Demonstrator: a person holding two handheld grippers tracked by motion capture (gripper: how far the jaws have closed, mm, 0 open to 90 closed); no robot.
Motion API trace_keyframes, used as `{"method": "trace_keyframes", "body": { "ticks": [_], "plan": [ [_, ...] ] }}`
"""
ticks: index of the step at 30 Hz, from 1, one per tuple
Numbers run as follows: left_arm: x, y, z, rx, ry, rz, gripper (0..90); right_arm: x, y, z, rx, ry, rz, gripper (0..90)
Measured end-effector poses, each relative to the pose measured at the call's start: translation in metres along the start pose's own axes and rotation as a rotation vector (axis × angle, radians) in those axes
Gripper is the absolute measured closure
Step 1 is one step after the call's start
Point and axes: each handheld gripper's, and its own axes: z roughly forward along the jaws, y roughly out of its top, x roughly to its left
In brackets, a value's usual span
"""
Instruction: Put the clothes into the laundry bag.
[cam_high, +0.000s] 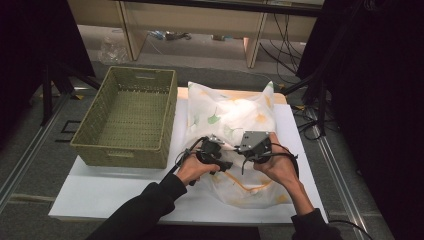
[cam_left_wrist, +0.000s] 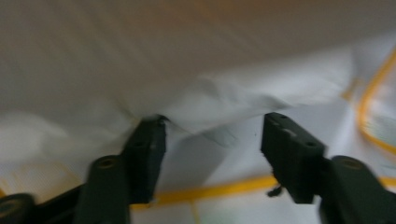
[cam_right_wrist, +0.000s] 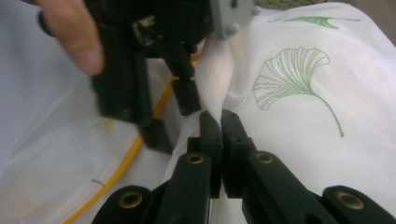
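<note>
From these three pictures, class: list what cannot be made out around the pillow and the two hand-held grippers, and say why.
- High view: the jaws of both hand-held grippers, left and right, are hidden by their bodies and the hands.
- Left gripper view: the pillow fabric is blurred; its print is unreadable.
- Right gripper view: the basket is cut off by the top edge.
- High view: the items under the far shelf are too small.

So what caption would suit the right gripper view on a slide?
Right gripper pinching a fold of leaf-printed white fabric, left gripper close beside.
</note>
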Motion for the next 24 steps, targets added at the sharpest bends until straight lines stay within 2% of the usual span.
{"method": "trace_keyframes", "body": {
  "ticks": [1,3,5,6,8,9,10,11,15,16,17,20,24],
  "plan": [
    [0.004,0.001,0.003,-0.008,0.015,0.0,47.2,0.0,-0.001,0.0,0.001,0.001,0.0,90.0],
    [0.011,0.003,0.008,-0.014,0.003,-0.038,59.9,0.001,-0.003,0.0,0.007,0.012,0.002,90.0],
    [0.015,0.004,0.011,-0.032,0.021,-0.02,73.6,0.002,-0.003,0.0,0.013,0.024,0.002,90.0],
    [0.015,0.005,0.013,-0.03,0.039,-0.002,77.9,0.001,-0.003,0.002,0.001,0.032,-0.031,90.0],
    [0.014,0.007,0.016,-0.037,0.072,0.034,83.3,0.002,-0.005,0.003,0.011,0.042,-0.025,90.0],
    [0.013,0.008,0.018,-0.061,0.082,0.013,84.7,0.002,-0.005,0.003,0.011,0.042,-0.023,90.0],
    [0.013,0.011,0.021,-0.094,0.098,-0.007,85.5,0.002,-0.005,0.003,0.01,0.04,-0.027,90.0],
    [0.014,0.012,0.022,-0.1,0.106,-0.009,86.2,0.002,-0.005,0.004,0.011,0.043,-0.026,90.0],
    [0.019,0.022,0.027,-0.113,0.181,0.031,86.8,0.003,-0.005,0.005,0.014,0.05,-0.024,90.0],
    [0.021,0.023,0.027,-0.113,0.183,0.023,86.7,0.003,-0.005,0.005,0.018,0.052,-0.022,90.0],
    [0.024,0.022,0.029,-0.128,0.182,-0.009,86.6,0.003,-0.006,0.006,0.018,0.053,-0.026,90.0],
    [0.027,0.021,0.029,-0.134,0.173,-0.044,84.6,0.002,-0.009,0.009,0.02,0.057,-0.013,90.0],
    [0.022,0.014,0.02,-0.119,0.135,-0.02,73.2,0.003,-0.01,0.009,0.013,0.068,0.004,90.0]
  ]
}}
